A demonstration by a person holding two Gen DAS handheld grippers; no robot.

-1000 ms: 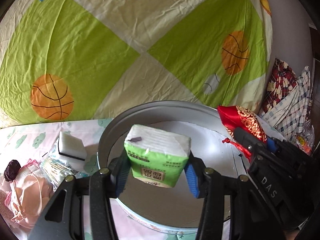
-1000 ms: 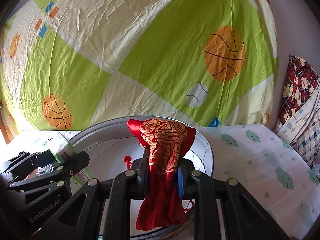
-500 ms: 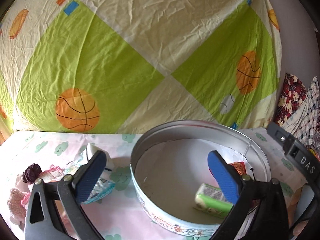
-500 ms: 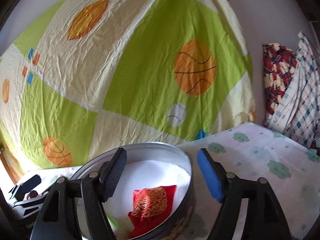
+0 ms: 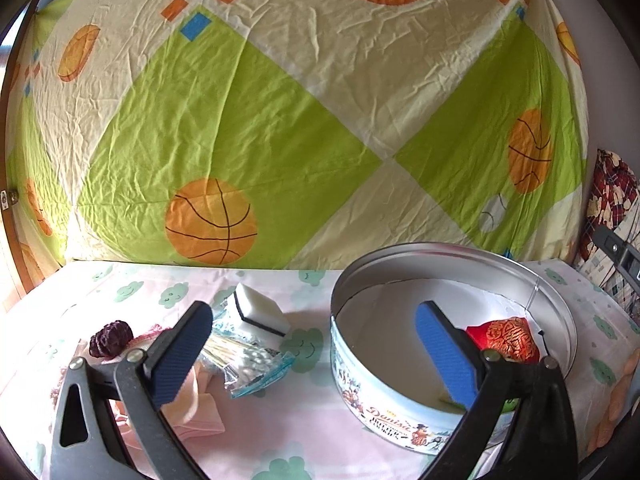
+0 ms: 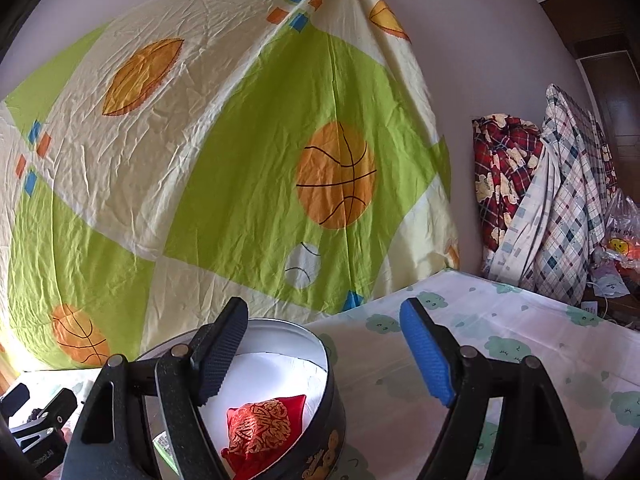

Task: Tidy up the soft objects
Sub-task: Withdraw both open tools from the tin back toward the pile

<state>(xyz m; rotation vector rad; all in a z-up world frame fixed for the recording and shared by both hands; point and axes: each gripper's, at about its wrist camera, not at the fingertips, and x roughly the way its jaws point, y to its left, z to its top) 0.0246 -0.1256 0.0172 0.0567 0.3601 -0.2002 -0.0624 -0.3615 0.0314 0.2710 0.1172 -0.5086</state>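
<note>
Red pouch (image 6: 260,426) in tin (image 5: 404,392), below spread right tongs (image 6: 322,354)

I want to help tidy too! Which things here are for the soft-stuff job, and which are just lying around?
For the job:
round tin
red pouch inside it
sponge
cotton swab bag
pink cloth
dark hair tie

Just lying around:
basketball sheet
plaid clothes

A cloud-print tablecloth (image 5: 280,432) carries a cookie tin (image 5: 360,360), sponge (image 5: 260,312), cotton-swab packet (image 5: 248,360) and pink cloth (image 5: 196,408).
</note>
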